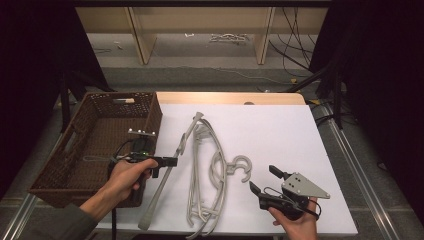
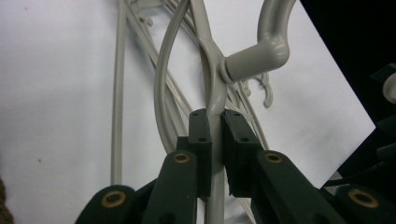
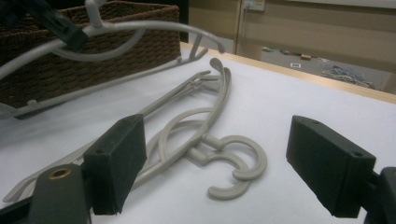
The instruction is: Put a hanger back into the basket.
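My left gripper (image 1: 171,162) is shut on a pale grey plastic hanger (image 1: 183,141) that slants from the table's front edge toward the basket's corner. In the left gripper view both pads (image 2: 201,140) clamp the hanger (image 2: 212,79) just below its hook (image 2: 268,42). Several more grey hangers (image 1: 214,172) lie tangled in the middle of the white table (image 1: 275,130). My right gripper (image 1: 264,180) stands open at the front right, just right of the pile's hooks. In the right gripper view, the right gripper (image 3: 217,156) has the hooks (image 3: 233,163) on the table beyond its jaws and nothing between them.
A brown wicker basket (image 1: 150,107) stands at the table's left edge, close behind my left hand. In the right gripper view the basket (image 3: 140,46) sits behind the lifted hanger (image 3: 140,28). Bare white table lies right of the pile. Shelf legs and cables are on the floor beyond.
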Motion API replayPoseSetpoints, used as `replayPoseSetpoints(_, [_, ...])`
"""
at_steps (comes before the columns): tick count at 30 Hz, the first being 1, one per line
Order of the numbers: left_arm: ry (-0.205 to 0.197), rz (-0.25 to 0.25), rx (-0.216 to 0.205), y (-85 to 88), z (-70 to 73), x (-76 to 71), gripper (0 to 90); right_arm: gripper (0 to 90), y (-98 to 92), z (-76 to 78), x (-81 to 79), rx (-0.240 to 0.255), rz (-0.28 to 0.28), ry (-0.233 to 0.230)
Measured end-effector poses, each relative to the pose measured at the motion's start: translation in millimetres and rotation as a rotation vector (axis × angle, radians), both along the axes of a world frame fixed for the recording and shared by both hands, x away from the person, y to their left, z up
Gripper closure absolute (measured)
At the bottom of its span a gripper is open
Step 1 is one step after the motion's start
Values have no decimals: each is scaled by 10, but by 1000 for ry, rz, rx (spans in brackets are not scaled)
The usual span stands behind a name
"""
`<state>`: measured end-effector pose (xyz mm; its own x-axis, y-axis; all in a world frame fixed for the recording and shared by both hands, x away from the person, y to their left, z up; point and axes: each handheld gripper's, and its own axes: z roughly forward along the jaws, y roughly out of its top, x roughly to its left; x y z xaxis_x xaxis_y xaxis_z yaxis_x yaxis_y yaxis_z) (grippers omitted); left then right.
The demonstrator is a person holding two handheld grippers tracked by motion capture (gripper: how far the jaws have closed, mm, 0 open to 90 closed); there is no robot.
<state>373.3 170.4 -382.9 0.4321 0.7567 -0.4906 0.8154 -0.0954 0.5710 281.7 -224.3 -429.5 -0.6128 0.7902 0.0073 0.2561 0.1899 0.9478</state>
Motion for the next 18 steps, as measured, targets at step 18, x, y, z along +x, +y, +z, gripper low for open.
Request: replayPoseSetpoints(18, [-186, -41, -50, 171, 860, -90, 823, 211, -5, -7, 3, 4, -3, 6])
